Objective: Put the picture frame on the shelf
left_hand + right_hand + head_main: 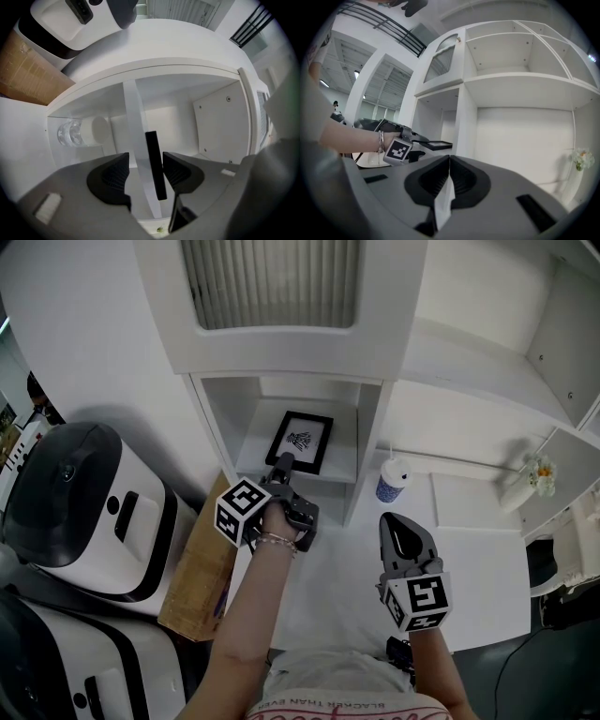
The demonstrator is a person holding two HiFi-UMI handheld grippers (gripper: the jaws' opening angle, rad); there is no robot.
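Shelf unit point(370, 418), white, fills the upper half of the head view. The picture frame point(300, 442), black-edged with a pale print, sits face up in the open compartment at centre frame. In the right gripper view it looks close to flat.

My left tongs point(283, 465) reach into that compartment from below in the picture, their tips at the frame's near edge. In the left gripper view the jaws stand wide apart. Between them I see the frame edge-on as a dark bar, with a white shelf board point(138, 140) running alongside it. The bar sits just beside the pad on the right of that picture, with a clear gap to the other pad. I cannot tell whether the nearer pad touches it, and I see no squeeze on the frame.

My right tongs point(401, 526) hang over the white surface point(469, 549) at lower right of the head view, well apart from the shelf unit's compartment. Their jaws are closed pad to pad.

A white bottle point(394, 481) with a blue label stands just right of the compartment's post. A cardboard box point(202, 568) leans at lower left, beside two white-and-black machines point(84, 502).
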